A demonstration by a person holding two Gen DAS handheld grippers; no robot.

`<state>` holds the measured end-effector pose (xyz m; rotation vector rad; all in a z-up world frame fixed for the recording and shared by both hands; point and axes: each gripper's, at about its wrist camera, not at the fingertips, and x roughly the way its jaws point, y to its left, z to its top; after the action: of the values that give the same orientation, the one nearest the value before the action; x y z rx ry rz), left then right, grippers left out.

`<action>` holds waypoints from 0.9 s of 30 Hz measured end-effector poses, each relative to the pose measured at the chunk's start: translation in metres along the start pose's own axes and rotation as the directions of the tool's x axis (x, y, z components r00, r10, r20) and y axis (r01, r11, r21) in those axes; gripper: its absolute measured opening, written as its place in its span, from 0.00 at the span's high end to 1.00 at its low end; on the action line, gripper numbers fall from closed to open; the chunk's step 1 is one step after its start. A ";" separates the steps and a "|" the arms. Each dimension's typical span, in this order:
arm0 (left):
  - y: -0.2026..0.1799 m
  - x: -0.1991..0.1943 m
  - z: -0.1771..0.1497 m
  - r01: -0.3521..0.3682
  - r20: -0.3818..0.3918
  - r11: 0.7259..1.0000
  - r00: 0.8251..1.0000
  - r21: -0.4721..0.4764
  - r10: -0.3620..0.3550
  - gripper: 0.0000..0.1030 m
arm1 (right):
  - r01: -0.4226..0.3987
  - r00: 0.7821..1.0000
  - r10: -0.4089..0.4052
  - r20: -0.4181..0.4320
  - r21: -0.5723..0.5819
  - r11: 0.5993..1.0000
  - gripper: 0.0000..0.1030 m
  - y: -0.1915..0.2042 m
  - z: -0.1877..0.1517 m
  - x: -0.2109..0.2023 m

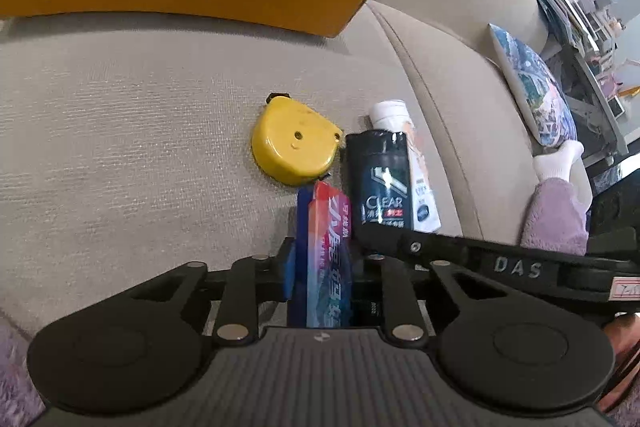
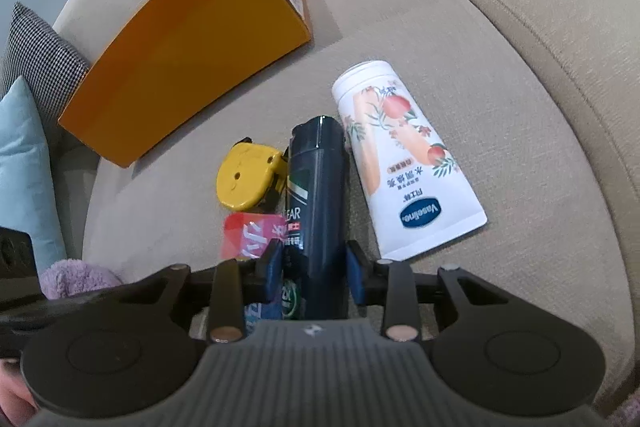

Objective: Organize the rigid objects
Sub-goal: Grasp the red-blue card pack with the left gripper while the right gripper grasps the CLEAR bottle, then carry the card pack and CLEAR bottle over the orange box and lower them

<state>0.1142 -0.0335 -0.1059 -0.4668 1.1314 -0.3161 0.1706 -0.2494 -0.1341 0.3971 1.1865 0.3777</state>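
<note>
Several items lie together on a beige sofa seat [image 1: 120,131]. My left gripper [image 1: 320,267] is shut on a red and blue toothpaste box [image 1: 326,247], which sticks out forward between its fingers. In the right wrist view, my right gripper [image 2: 316,263] is shut on a dark CLEAR shampoo bottle [image 2: 318,187], its blue pads [image 2: 355,269] pressing both sides of the bottle's lower body. The toothpaste box [image 2: 250,235] lies just left of that bottle. A yellow tape measure [image 1: 294,147] rests beyond the box. A white Vaseline tube [image 2: 404,163] lies right of the bottle.
A large orange cardboard box [image 2: 192,39] leans on the sofa back at the far left. A teal cushion [image 2: 24,167] and a checked cushion [image 2: 40,63] sit by the left arm. A patterned cushion [image 1: 536,95] and purple fluffy fabric [image 1: 556,215] are on the right.
</note>
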 end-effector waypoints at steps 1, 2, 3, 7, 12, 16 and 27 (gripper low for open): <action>-0.001 -0.003 -0.001 0.007 0.001 1.000 1.000 -0.001 -0.007 0.84 | 0.000 1.000 0.000 -0.008 -0.006 1.000 0.66 0.002 -0.002 -0.001; -0.002 -0.007 -0.002 0.013 0.003 1.000 1.000 -0.007 -0.013 0.86 | -0.008 1.000 0.008 -0.020 -0.012 1.000 0.66 0.003 -0.004 0.000; -0.002 -0.008 -0.002 0.013 -0.001 1.000 1.000 -0.015 -0.013 0.86 | -0.017 0.999 0.017 -0.034 -0.013 1.000 0.66 0.002 -0.005 0.003; -0.002 0.004 -0.002 0.011 -0.044 0.999 0.999 -0.037 -0.013 0.86 | -0.004 0.998 0.004 -0.057 -0.004 1.000 0.65 0.000 -0.006 0.008; -0.001 0.011 -0.003 0.017 -0.050 0.999 0.999 -0.047 -0.019 0.85 | -0.012 0.999 0.014 -0.052 0.026 1.000 0.65 -0.006 -0.002 0.006; -0.001 0.007 -0.003 0.022 -0.040 0.999 0.999 -0.049 -0.024 0.86 | -0.011 0.999 0.011 -0.035 0.012 1.000 0.66 -0.006 -0.005 0.003; 0.018 -0.050 0.010 0.159 0.105 0.974 0.984 -0.160 -0.144 0.86 | -0.048 0.998 0.049 -0.048 0.021 0.999 0.67 0.017 -0.013 -0.032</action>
<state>0.1042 0.0070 -0.0720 -0.7128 1.0380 -0.3298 0.1467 -0.2488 -0.1040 0.4370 1.2308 0.4195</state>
